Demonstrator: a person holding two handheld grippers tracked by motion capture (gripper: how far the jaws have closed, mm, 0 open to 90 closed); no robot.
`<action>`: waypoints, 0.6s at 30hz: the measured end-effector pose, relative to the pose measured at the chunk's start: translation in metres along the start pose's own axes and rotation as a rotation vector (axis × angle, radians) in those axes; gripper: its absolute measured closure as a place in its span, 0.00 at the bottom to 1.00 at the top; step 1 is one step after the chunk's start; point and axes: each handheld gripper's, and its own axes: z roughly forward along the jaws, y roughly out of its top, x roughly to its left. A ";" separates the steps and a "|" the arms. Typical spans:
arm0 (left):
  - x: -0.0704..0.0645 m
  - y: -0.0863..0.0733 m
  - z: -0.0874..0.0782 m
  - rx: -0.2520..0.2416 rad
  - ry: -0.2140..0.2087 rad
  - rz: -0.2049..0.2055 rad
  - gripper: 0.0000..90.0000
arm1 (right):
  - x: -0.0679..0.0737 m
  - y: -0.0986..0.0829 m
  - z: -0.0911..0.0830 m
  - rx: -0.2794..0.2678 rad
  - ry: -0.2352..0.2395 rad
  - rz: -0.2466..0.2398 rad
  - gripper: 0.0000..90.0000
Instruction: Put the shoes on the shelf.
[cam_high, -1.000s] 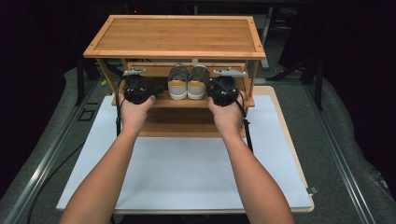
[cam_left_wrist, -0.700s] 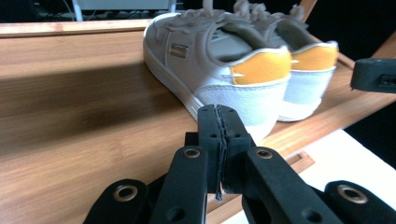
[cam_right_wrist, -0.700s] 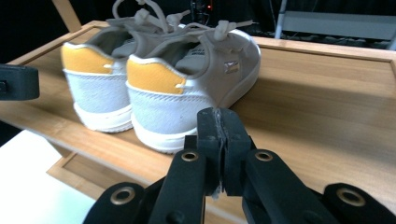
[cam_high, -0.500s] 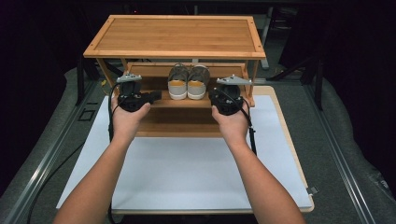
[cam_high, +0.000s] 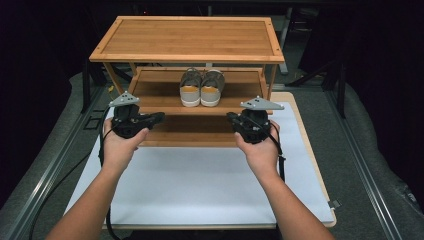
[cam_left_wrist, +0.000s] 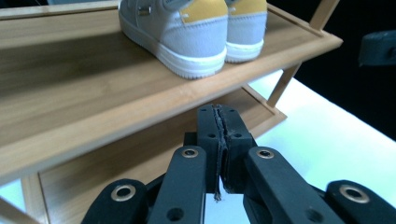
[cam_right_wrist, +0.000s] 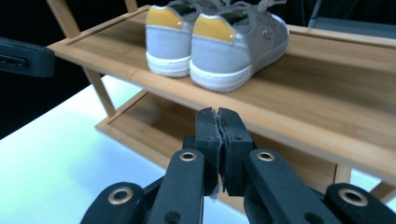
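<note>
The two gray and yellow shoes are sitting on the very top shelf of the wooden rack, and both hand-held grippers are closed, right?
Not quite. The shoes sit on the middle shelf of the wooden rack, under the top one, as the high view shows. The left hand-held gripper and the right hand-held gripper are indeed closed.

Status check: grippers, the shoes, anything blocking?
Left gripper and right gripper both shut, empty. Pair of grey sneakers on rack's middle shelf, heels out. Nothing in the way.

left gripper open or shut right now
Shut. In the left gripper view the left gripper has its two black jaws pressed together with nothing between them, pointing at the rack edge below the shoes.
</note>
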 end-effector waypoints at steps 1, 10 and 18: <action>0.000 -0.003 -0.003 0.002 -0.001 0.006 0.97 | 0.000 -0.002 -0.003 0.005 -0.005 0.000 0.97; 0.008 -0.035 -0.020 0.040 -0.014 0.003 0.97 | -0.011 -0.033 -0.025 0.017 0.011 0.043 0.96; 0.017 -0.065 -0.029 0.076 -0.005 -0.022 0.95 | -0.015 -0.065 -0.031 0.040 -0.015 0.042 0.95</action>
